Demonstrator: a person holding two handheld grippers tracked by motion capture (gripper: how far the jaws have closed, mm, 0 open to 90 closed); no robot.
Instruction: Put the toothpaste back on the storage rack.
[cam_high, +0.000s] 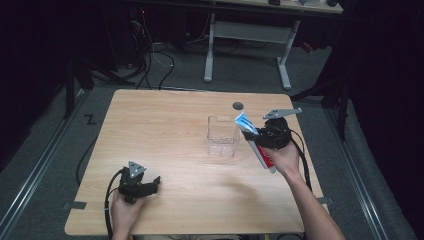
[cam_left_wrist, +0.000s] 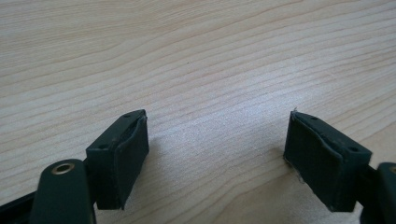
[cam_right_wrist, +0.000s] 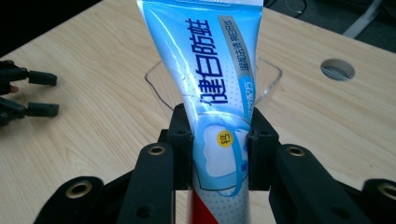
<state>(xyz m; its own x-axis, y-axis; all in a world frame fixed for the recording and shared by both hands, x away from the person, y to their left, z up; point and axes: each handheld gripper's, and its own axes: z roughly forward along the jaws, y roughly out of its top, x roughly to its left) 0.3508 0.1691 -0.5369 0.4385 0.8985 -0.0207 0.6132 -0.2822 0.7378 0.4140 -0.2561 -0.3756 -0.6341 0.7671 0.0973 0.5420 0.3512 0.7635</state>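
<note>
High view: we hold the right gripper above the pale wooden table, its jaws clamped across a blue-and-white toothpaste tube with a red lower end, the tube's flat crimped end just beside the rim of a clear plastic square container. Well apart, near the table's front edge, our left gripper rests with jaws wide and nothing between them.

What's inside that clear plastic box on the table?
Nothing that I can see: through the walls of the clear box only the wooden table shows. In the right gripper view, the toothpaste tube held by the right gripper covers most of the box.
</note>
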